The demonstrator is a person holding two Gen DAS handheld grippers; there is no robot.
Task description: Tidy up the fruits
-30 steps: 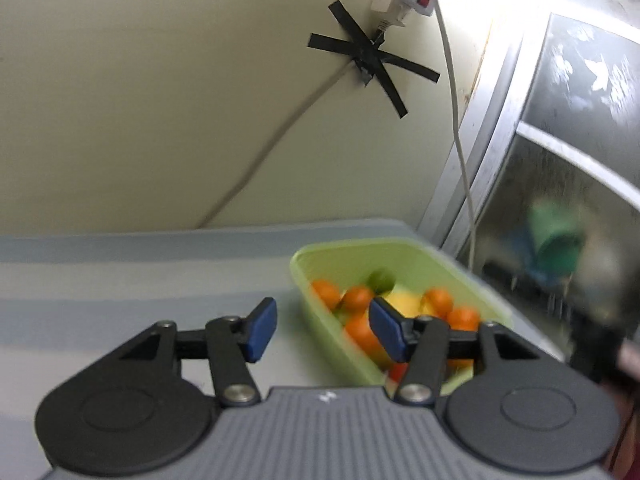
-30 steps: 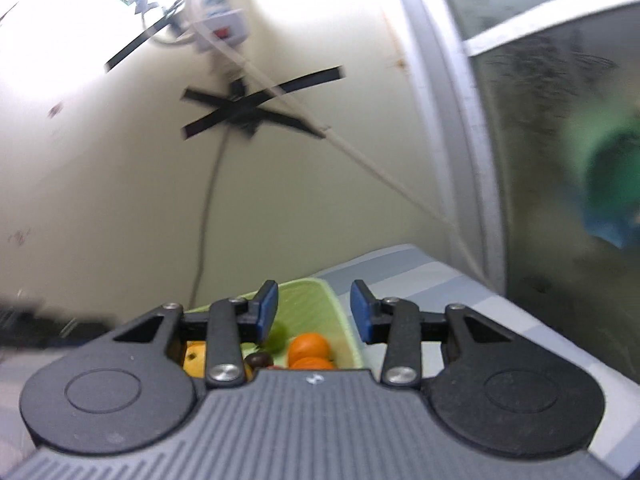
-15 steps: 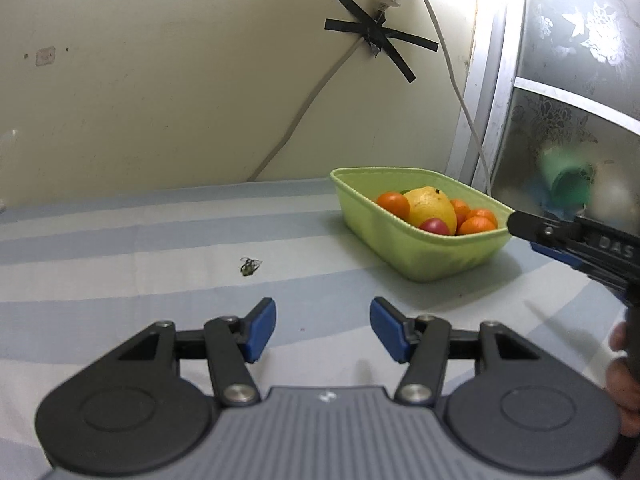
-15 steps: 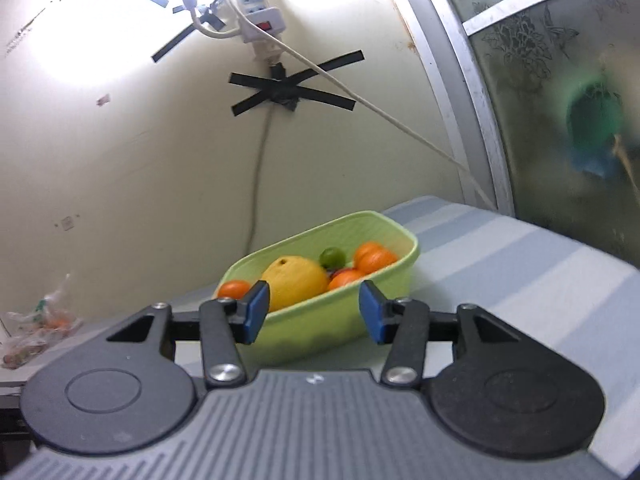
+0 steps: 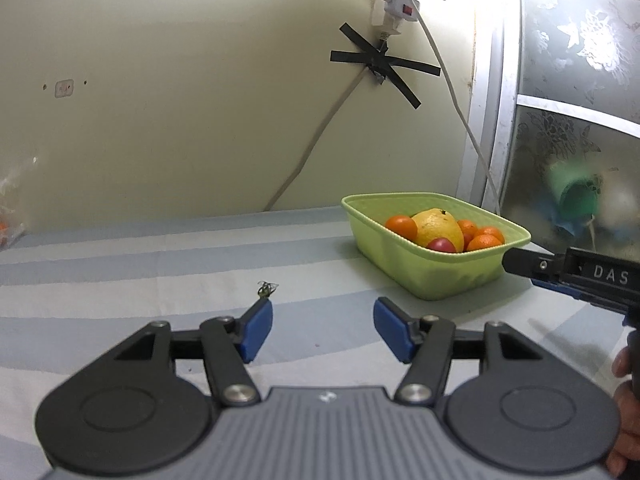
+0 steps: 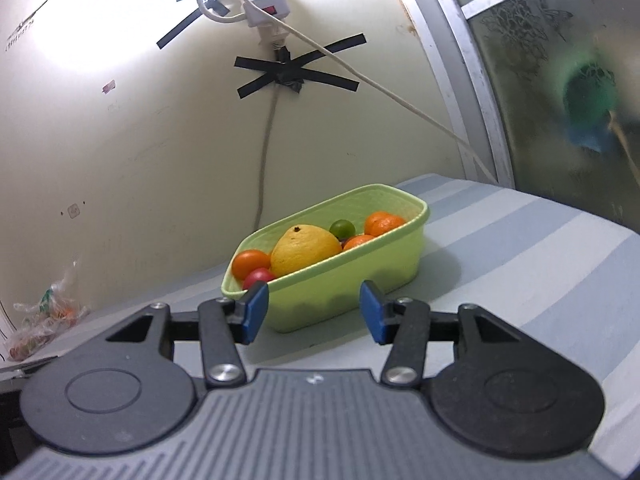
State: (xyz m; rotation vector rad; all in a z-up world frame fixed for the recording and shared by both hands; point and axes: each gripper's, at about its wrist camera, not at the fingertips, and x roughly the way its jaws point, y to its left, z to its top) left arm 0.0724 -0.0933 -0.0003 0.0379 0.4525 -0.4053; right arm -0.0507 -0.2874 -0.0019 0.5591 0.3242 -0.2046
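Both tongs spread, nothing pinched: left gripper (image 5: 323, 330), right gripper (image 6: 313, 317) (jaws just opened further) | green basket (image 6: 348, 276) lies dead ahead of right, long axis slanting up-right | right judged nearer.

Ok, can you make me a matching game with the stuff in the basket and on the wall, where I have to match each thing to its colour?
Things:
1. basket
2. biggest fruit
3. tape cross
4. gripper pads

Colours:
A. black
B. blue
C. light green
D. yellow

Right pairs: 1-C, 2-D, 3-A, 4-B.
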